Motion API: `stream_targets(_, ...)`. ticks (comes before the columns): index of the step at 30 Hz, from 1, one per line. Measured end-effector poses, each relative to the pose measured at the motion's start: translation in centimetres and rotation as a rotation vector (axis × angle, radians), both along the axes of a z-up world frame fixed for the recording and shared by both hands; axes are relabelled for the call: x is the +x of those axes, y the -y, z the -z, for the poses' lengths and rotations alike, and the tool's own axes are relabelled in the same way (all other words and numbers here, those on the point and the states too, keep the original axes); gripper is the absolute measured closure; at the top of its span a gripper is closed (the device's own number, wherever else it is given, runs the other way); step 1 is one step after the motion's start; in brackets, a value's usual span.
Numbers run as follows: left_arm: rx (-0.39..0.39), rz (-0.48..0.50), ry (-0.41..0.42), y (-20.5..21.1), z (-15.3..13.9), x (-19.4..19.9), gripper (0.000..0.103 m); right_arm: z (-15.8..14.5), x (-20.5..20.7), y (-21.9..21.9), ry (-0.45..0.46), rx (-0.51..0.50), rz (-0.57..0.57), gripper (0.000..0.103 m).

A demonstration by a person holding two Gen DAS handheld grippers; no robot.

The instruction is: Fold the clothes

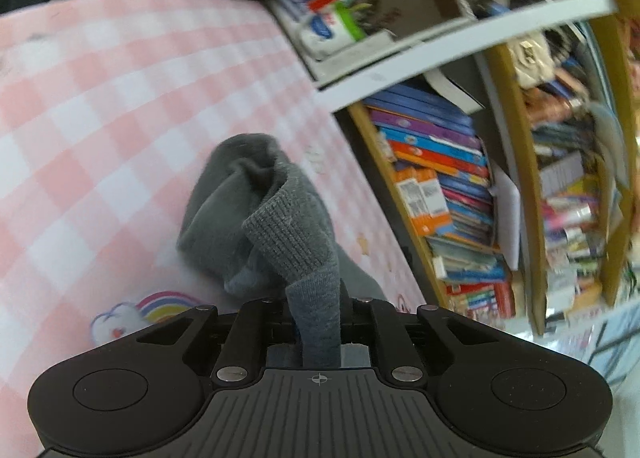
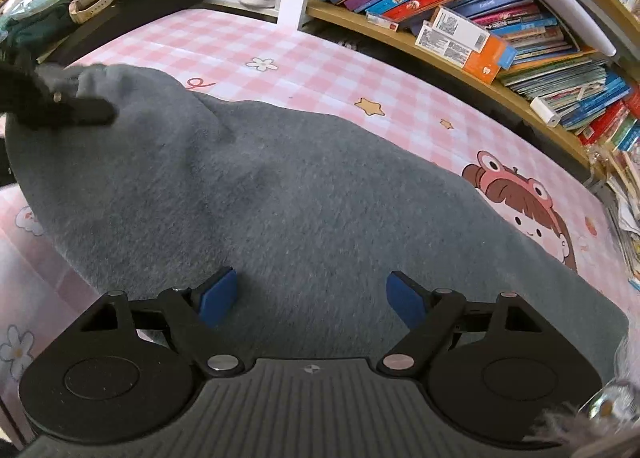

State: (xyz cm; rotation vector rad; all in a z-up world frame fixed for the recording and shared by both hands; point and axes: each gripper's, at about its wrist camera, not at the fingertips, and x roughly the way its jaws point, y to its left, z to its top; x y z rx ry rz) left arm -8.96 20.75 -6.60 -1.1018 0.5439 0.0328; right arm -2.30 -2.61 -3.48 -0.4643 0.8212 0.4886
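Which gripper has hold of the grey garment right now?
The left gripper: shut on the garment's ribbed edge. The right gripper hangs open above it.

Grey fleece garment (image 2: 304, 202) sprawls across the middle of the right wrist frame, lying mostly flat, one end bunched at upper left. Left wrist view: its ribbed cuff (image 1: 292, 234) lifts, twisted, centre frame.
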Motion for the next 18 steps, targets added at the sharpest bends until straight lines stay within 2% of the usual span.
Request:
stream_targets(7, 0.2, 0.11, 0.081, 2.8, -3.9, 0.9, 0.091, -0.3, 0.6, 1.6, -0.048, 0.08, 0.076, 0.021)
stream_targets(13, 0.325, 0.128, 0.087, 4.6, -5.6, 0.6, 0.091, -1.8, 0.5, 5.4, -0.047, 0.175, 0.141, 0.02)
stream_targets(18, 0.521, 0.149, 0.091, 7.8, -7.7, 0.6, 0.091, -3.1, 1.5, 9.5, -0.032, 0.251, 0.201, 0.019)
